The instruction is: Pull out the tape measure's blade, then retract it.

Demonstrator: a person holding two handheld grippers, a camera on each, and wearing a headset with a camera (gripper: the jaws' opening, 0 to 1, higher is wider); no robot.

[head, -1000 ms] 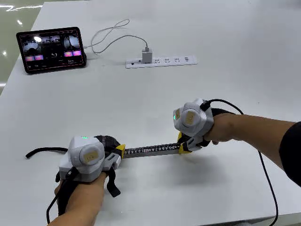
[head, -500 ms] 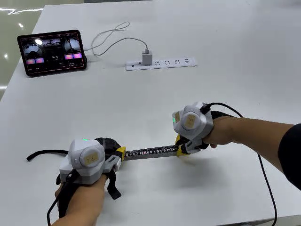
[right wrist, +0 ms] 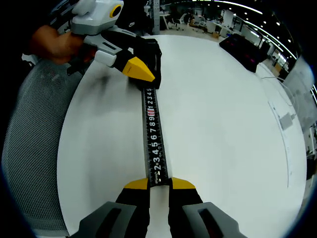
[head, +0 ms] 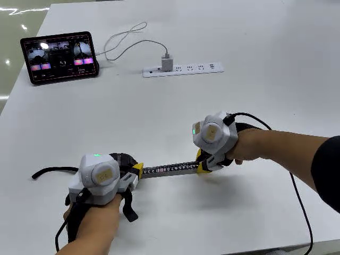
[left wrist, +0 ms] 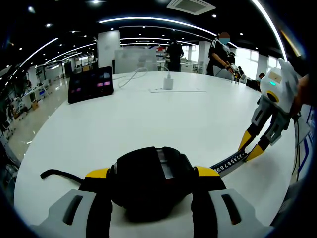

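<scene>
A black tape measure case (left wrist: 151, 179) sits on the white table (head: 212, 37), clamped between the yellow-tipped jaws of my left gripper (head: 134, 171). Its blade (head: 169, 170) with black numbers runs rightward across the table to my right gripper (head: 201, 166), which is shut on the blade's end. In the right gripper view the blade (right wrist: 152, 145) stretches from my right gripper (right wrist: 159, 184) up to the case (right wrist: 148, 52) held by the left gripper (right wrist: 133, 67). A black wrist strap (head: 50, 171) trails left of the case.
A tablet (head: 59, 56) with a lit screen stands at the far left. A white power strip (head: 183, 69) with a charger and cable lies at the back. Black cables hang from both grippers. The table's near edge runs below my right forearm.
My right gripper has moved left toward the case with the blade's end, so the exposed blade is a little shorter. The left gripper and case have stayed put.
</scene>
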